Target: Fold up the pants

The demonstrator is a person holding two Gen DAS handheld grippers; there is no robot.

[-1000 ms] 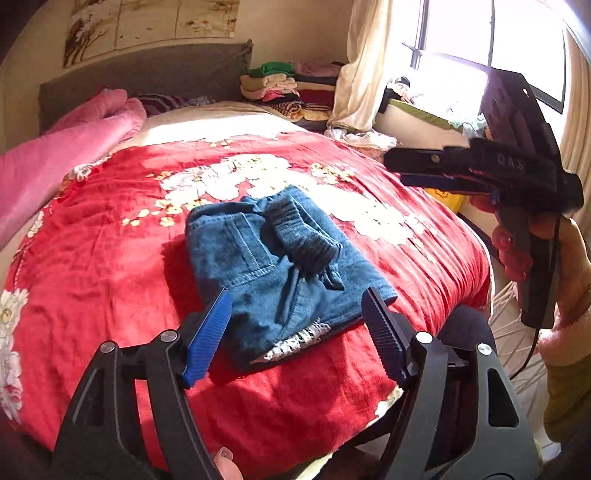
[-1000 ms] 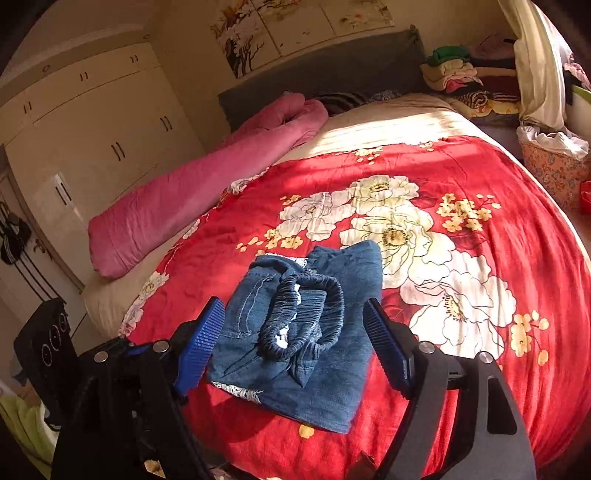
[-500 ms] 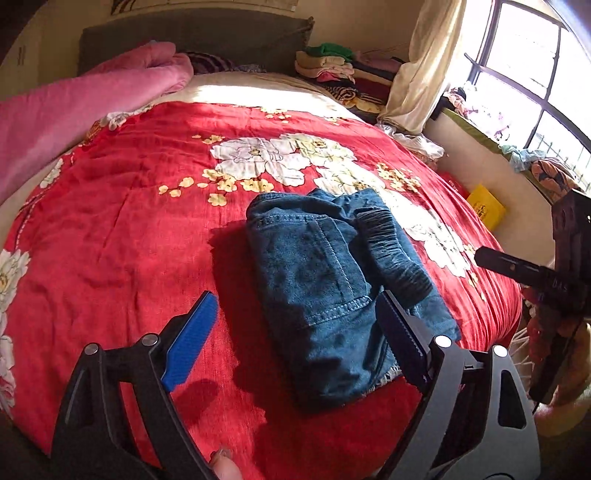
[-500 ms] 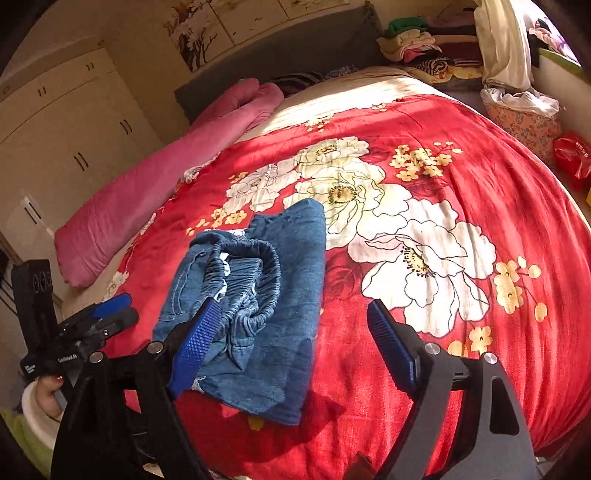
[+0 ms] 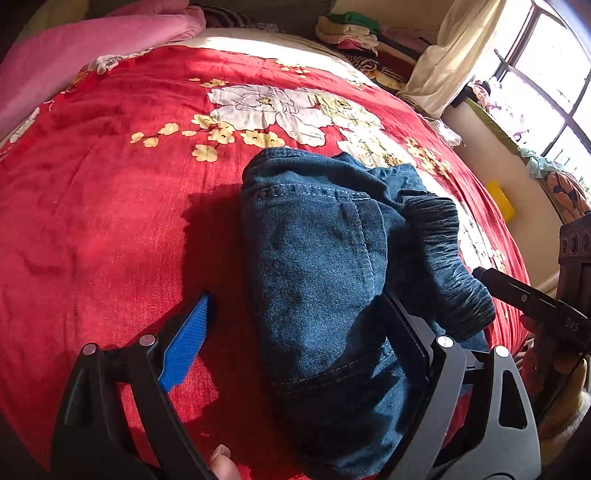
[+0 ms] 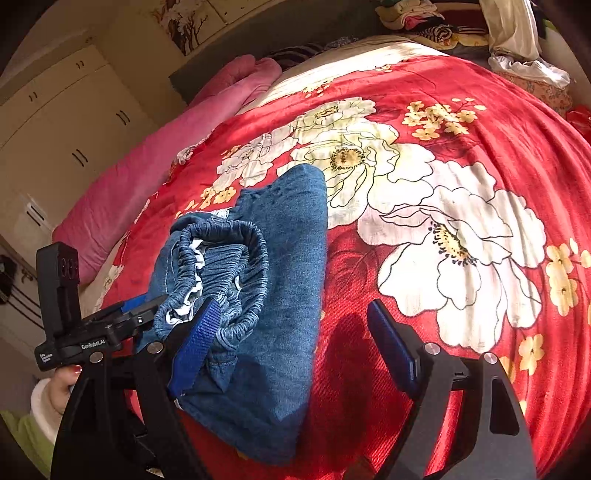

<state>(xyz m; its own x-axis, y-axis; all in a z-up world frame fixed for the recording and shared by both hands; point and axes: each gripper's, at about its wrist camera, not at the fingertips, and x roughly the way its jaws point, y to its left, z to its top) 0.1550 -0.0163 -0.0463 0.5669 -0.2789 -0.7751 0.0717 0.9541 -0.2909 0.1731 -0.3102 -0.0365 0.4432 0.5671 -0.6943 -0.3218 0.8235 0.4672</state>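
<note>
A: Sunlight is thrown across a red floral bedspread, with a pink quilt rolled along the far left side and folded clothes stacked at the far corner by the window.

B: Where are the pants found?

A: They lie bundled near the front edge of the bed, denim doubled over, the elastic waistband bunched on top instead of lying flat.

B: And the tools?

A: The left gripper is spread wide, its jaws having just been opening; denim is straddled but nothing is pinched. The right gripper is likewise released, one finger over the waistband and the other over bare bedspread.

B: What could be spoiled from here?

A: If only the top layer is caught, the bundle would probably be dragged open and not folded. Being so near the edge, the pants could also be pulled off the bed.
</note>
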